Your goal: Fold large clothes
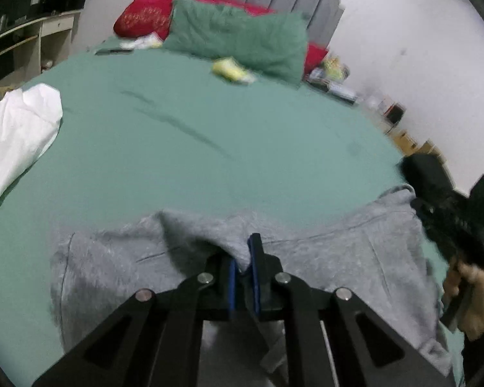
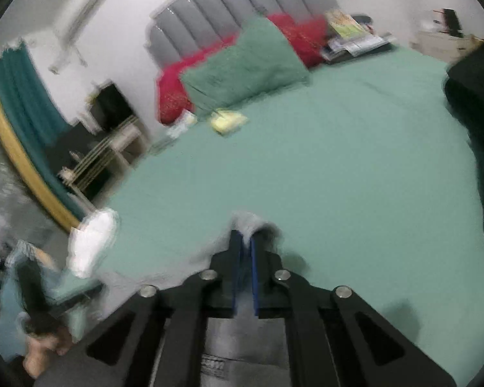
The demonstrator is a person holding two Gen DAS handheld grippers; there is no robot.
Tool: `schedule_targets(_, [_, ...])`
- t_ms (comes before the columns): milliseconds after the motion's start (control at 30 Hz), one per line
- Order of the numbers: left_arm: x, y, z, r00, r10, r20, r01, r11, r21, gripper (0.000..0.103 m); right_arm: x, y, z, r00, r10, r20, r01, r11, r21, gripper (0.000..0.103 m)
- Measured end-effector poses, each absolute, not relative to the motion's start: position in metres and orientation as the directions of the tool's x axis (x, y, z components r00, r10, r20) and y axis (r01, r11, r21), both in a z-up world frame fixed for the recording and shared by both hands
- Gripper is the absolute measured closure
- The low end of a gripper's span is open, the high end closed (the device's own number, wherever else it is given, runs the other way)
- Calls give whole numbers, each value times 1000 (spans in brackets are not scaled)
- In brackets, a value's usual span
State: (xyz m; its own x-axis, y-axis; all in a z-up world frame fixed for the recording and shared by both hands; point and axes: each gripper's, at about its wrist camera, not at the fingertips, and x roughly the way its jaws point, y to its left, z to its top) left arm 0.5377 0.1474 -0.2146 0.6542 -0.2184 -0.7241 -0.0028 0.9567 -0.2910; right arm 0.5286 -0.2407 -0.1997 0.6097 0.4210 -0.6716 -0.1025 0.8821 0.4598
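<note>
A grey fleece garment point(image 1: 322, 258) lies spread across the near part of a green bed sheet point(image 1: 209, 161). My left gripper point(image 1: 243, 258) is shut on a raised fold of it near its middle. At the right edge of the left wrist view a hand holds my right gripper point(image 1: 413, 177) at the garment's far right corner. In the right wrist view my right gripper point(image 2: 245, 242) pinches a tuft of the grey garment point(image 2: 251, 219) between its blue pads, lifted above the sheet point(image 2: 338, 177). The picture there is blurred.
A white cloth point(image 1: 16, 135) lies at the bed's left edge. A green pillow point(image 1: 238, 42), a red pillow point(image 1: 148, 9) and a small yellow item point(image 1: 230, 69) sit by the grey headboard. A dark bulky object point(image 2: 474, 129) rests on the bed's right side. Shelves and clutter flank the bed.
</note>
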Motion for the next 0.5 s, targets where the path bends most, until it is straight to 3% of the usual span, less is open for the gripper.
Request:
schedule_targets(67, [537, 145, -219, 597, -224, -770, -10, 958, -287, 79, 513, -253, -202, 614, 432, -661, -65, 862, 502, 70])
schedule_targets(100, [528, 144, -216, 600, -197, -775, -26, 964, -265, 50, 505, -250, -198, 627, 412, -661, -61, 872, 486, 62])
schedule_targets(133, [515, 144, -211, 619, -173, -766, -39, 968, -250, 30, 489, -249, -188, 650, 385, -655, -69, 889, 453, 41])
schedule_targets(167, [499, 145, -205, 646, -170, -744, -42, 965, -258, 28, 478, -246, -181, 663, 381, -645, -86, 894, 439, 32])
schedule_targets(300, [449, 131, -194, 639, -267, -722, -5, 937, -350, 26, 410, -220, -152, 674, 409, -616, -249, 910, 332, 28])
schedule_targets(367, [426, 120, -197, 605, -334, -723, 26, 916, -401, 25, 385, -199, -153, 633, 435, -641, -315, 901, 300, 18])
schedule_targets(500, [397, 87, -216, 516, -355, -780, 56, 922, -382, 25, 340, -157, -181, 536, 422, -732, -411, 887, 211, 18])
